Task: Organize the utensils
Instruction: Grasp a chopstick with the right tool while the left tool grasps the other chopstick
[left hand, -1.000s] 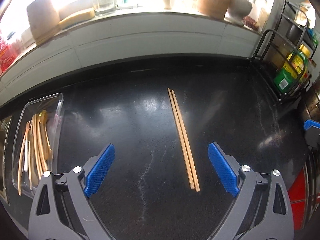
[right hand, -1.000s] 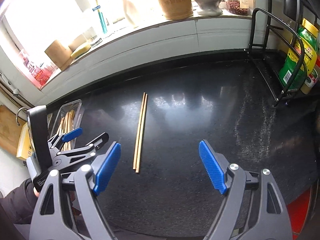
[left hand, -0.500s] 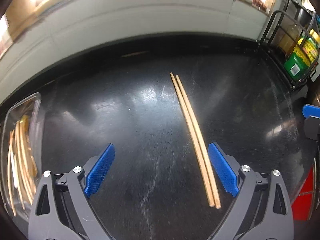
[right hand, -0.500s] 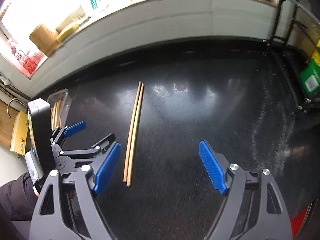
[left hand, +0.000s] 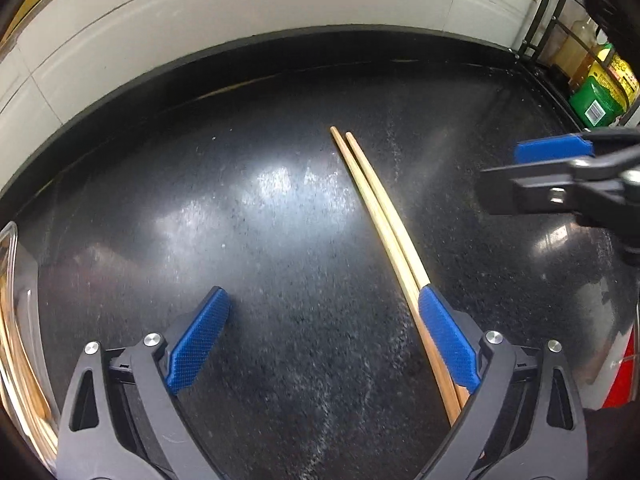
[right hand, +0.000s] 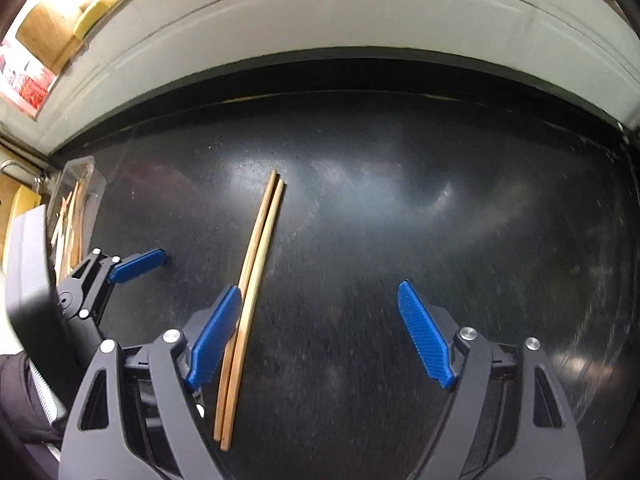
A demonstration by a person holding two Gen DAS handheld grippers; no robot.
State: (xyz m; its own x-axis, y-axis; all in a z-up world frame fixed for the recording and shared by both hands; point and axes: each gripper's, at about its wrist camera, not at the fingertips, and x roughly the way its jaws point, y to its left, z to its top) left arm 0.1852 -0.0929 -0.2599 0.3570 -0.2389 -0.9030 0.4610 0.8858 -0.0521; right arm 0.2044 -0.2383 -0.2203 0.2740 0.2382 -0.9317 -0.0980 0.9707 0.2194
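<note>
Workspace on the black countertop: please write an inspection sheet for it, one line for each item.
Surface: glossy black speckled countertop, with glare patches.
Job's things: pair of long wooden chopsticks lying side by side on the countertop; clear plastic tray at the left edge, holding wooden utensils.
Clutter: nothing seen on the countertop.
Grippers: left gripper open, its right finger beside the chopsticks; right gripper open, its left finger beside them. Neither is closed on them.
Cables: nothing seen.
Surroundings: white tiled wall; black wire rack with a green and yellow bottle at the far right.
</note>
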